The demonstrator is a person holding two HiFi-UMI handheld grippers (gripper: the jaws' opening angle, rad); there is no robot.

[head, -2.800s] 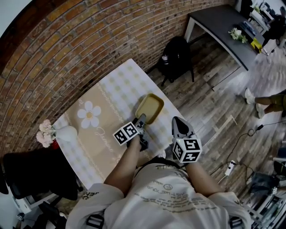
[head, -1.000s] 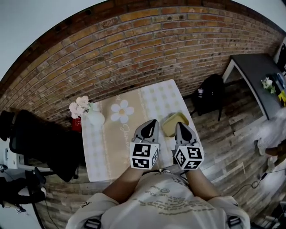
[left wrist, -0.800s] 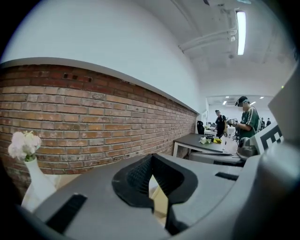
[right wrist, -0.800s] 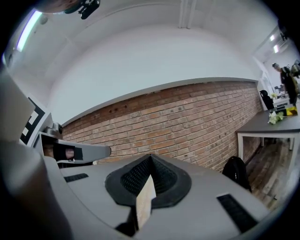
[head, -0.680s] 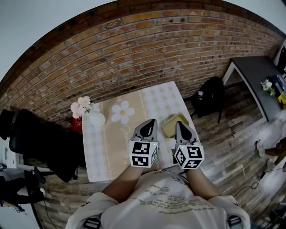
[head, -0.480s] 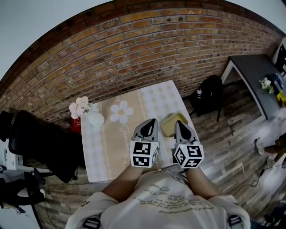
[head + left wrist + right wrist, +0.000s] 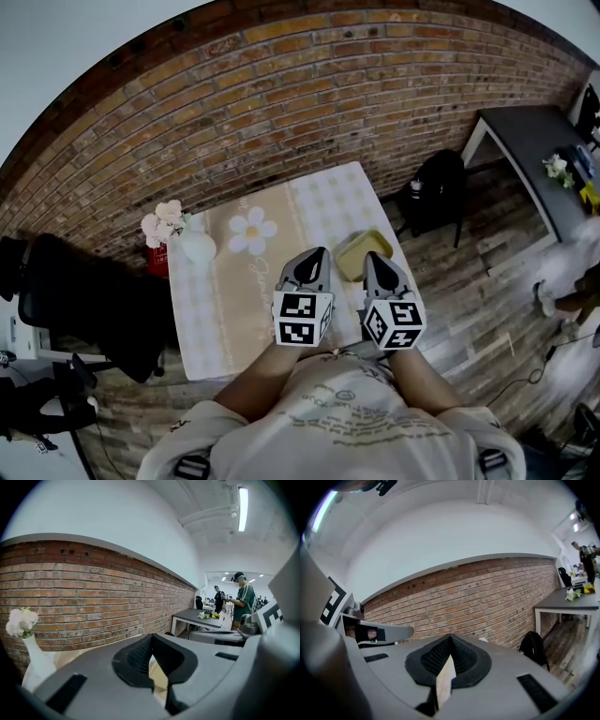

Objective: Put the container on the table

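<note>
**A:** What sits nearest?

**B:** The person's pale shirt. From it two forearms reach out, each ending in a marker cube. Beyond the cubes, the left tool and the right tool are held side by side over the near part of the worktop.

**A:** And how do the tools stand?

**B:** Both are pressed together at the tips and pinch nothing. In each gripper view only a sliver of tan shows through the gap behind the closed tips.

**A:** Where is the container?

**B:** The yellow container rests flat on the worktop's checked cloth, close to the right edge. It is just past the right tool and a little to the right of the left one. In the head view the right tool's tip overlaps its near rim. Neither tool grips it.

**A:** What lies further out?

**B:** A daisy print sits in the middle of the cloth. A white vase of pink flowers stands at the far left corner. A black chair is off to the left. The brick wall runs behind everything.

**A:** And on the right?

**B:** A black backpack stands on the wooden floor by the wall. Past it is a dark worktop. In the left gripper view a person in a green shirt stands beside that one.
</note>
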